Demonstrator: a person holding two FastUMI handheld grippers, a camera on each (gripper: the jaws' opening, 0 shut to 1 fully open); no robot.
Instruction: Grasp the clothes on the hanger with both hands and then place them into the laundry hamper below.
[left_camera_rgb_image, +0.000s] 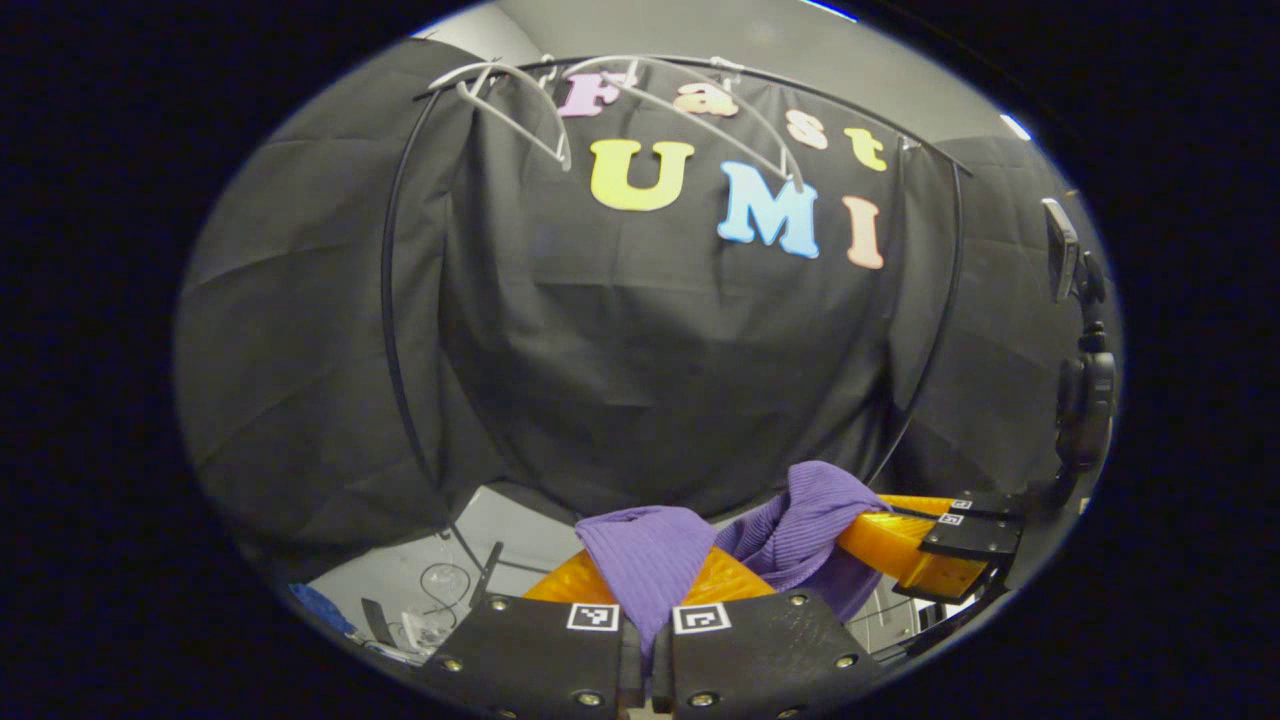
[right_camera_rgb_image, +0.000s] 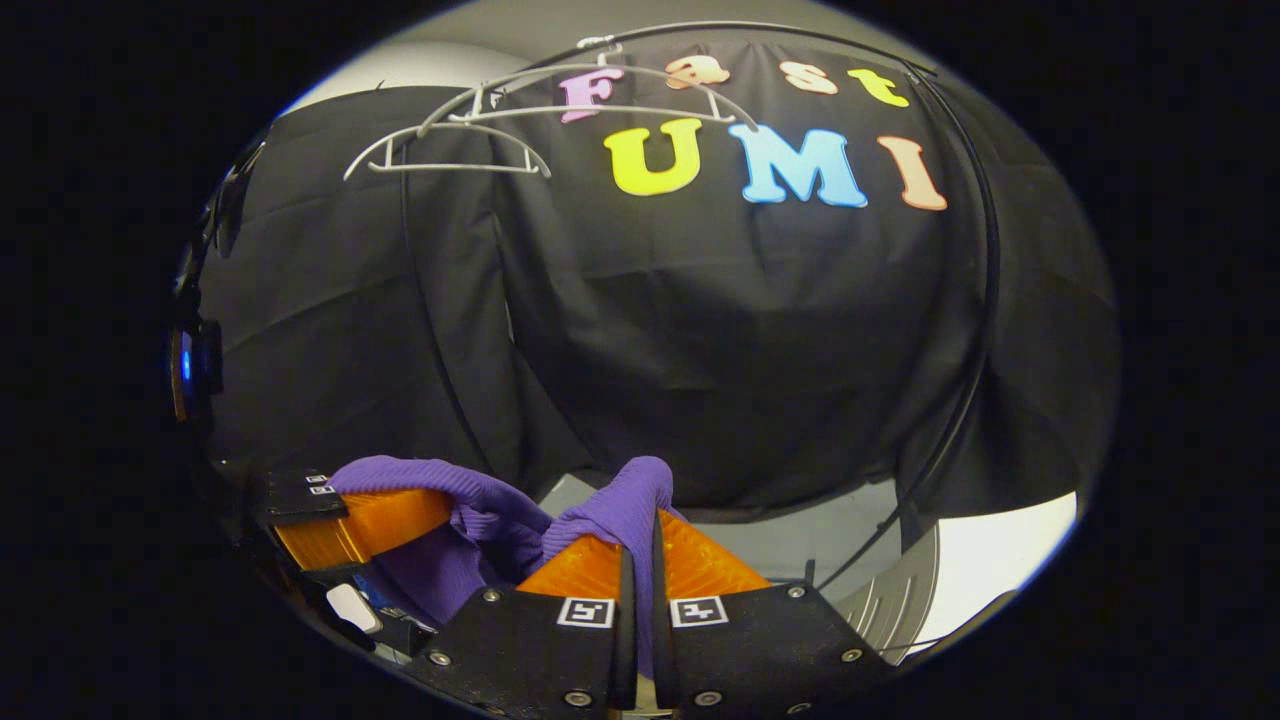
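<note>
Left gripper view: the left tool (left_camera_rgb_image: 648, 590), at bottom centre, has both fingers pressed together on a fold of the purple ribbed garment (left_camera_rgb_image: 800, 520). The cloth drapes rightward to the right tool (left_camera_rgb_image: 905, 550) at lower right, which also pinches it. Two bare white hangers (left_camera_rgb_image: 520, 105) hang on the black rail (left_camera_rgb_image: 392, 300) at upper left.

Right gripper view: the right tool (right_camera_rgb_image: 640, 545), bottom centre, is clamped on the garment (right_camera_rgb_image: 480, 510); the left tool (right_camera_rgb_image: 390, 520) sits at lower left, cloth lying over it. Hangers (right_camera_rgb_image: 450, 150) show upper left.
</note>
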